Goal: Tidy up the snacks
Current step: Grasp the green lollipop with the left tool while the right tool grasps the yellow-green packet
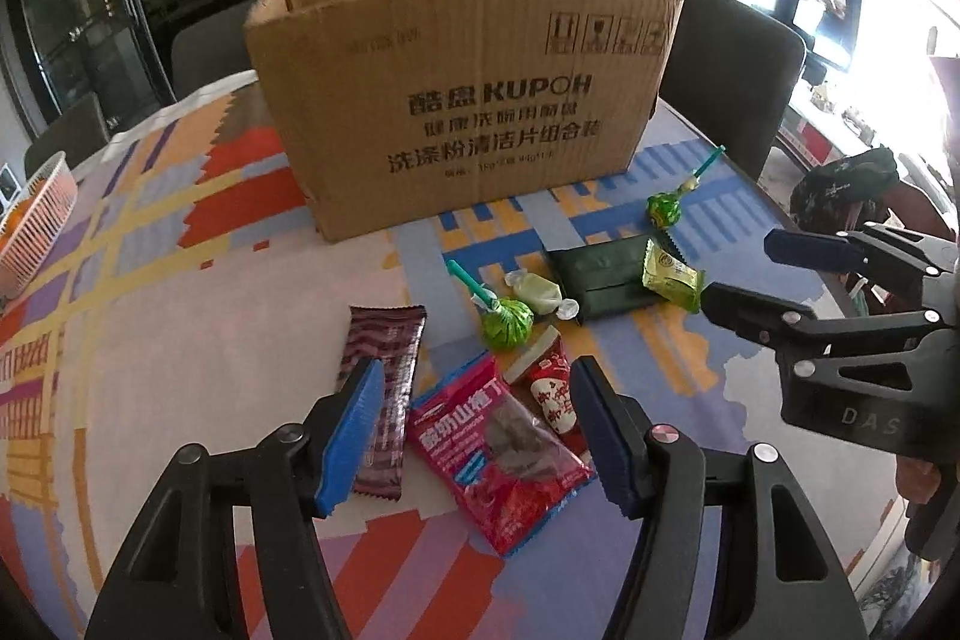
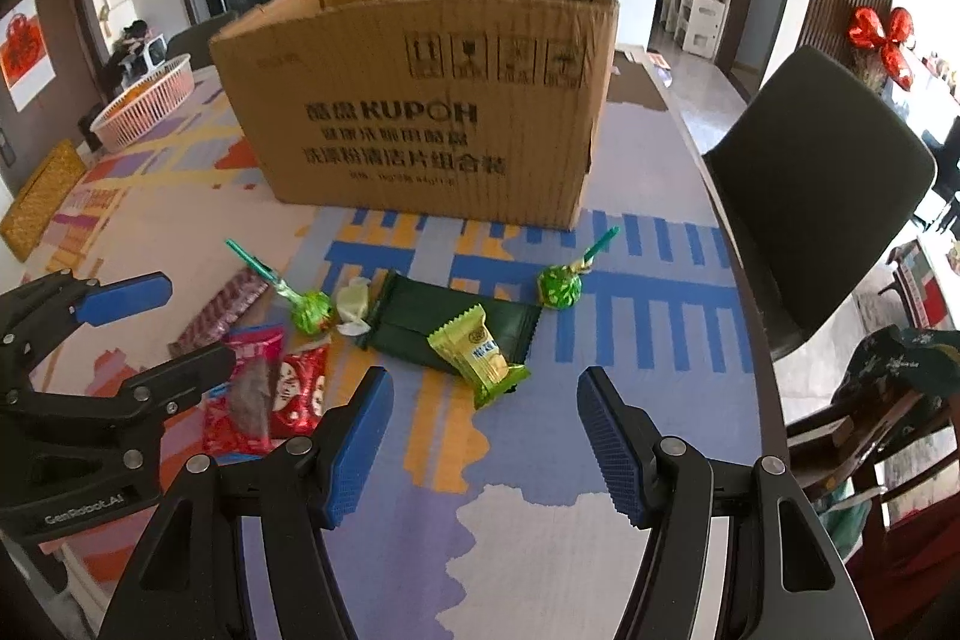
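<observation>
Snacks scattered on the desk (image 1: 180, 340) before an open cardboard box (image 1: 462, 100). Left gripper (image 1: 477, 430) fingers spread apart, straddling the pink-red packet (image 1: 498, 454), long axis running diagonally between them. Right gripper (image 2: 486, 436) also spread, empty, yellow-green packet (image 2: 480, 355) just ahead. Left nearer a grasp.

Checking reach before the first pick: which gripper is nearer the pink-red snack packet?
Left. The left gripper straddles the pink-red snack packet, jaws open. The right gripper hangs open off to its right, nearer the yellow-green packet.
</observation>
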`<state>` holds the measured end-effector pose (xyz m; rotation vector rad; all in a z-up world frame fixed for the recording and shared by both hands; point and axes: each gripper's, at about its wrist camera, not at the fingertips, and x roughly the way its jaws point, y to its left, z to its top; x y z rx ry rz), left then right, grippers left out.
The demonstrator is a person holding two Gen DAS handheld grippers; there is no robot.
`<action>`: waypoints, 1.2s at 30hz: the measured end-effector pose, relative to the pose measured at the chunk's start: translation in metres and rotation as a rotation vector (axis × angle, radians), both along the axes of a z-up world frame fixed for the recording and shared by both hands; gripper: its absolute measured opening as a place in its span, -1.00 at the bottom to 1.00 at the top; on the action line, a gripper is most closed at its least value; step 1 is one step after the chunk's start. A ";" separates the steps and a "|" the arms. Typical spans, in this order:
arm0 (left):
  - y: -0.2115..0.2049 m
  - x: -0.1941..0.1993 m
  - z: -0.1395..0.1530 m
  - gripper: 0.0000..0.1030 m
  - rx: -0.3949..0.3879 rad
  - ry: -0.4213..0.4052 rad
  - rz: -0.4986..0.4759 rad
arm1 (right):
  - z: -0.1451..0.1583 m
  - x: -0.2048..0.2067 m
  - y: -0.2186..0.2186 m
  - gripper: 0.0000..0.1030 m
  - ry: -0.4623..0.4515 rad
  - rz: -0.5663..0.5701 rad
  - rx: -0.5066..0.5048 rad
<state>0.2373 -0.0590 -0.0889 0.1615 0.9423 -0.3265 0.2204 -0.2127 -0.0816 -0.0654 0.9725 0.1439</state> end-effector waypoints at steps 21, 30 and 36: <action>-0.017 0.040 -0.033 -0.10 -0.027 0.056 -0.044 | -0.027 0.030 0.004 0.12 0.054 0.056 -0.005; -0.024 0.052 -0.040 -0.31 -0.015 0.073 -0.056 | -0.040 0.039 0.003 -0.05 0.096 0.056 0.044; -0.028 0.055 -0.043 -0.49 -0.012 0.089 -0.063 | -0.046 0.042 0.002 -0.16 0.107 0.045 0.054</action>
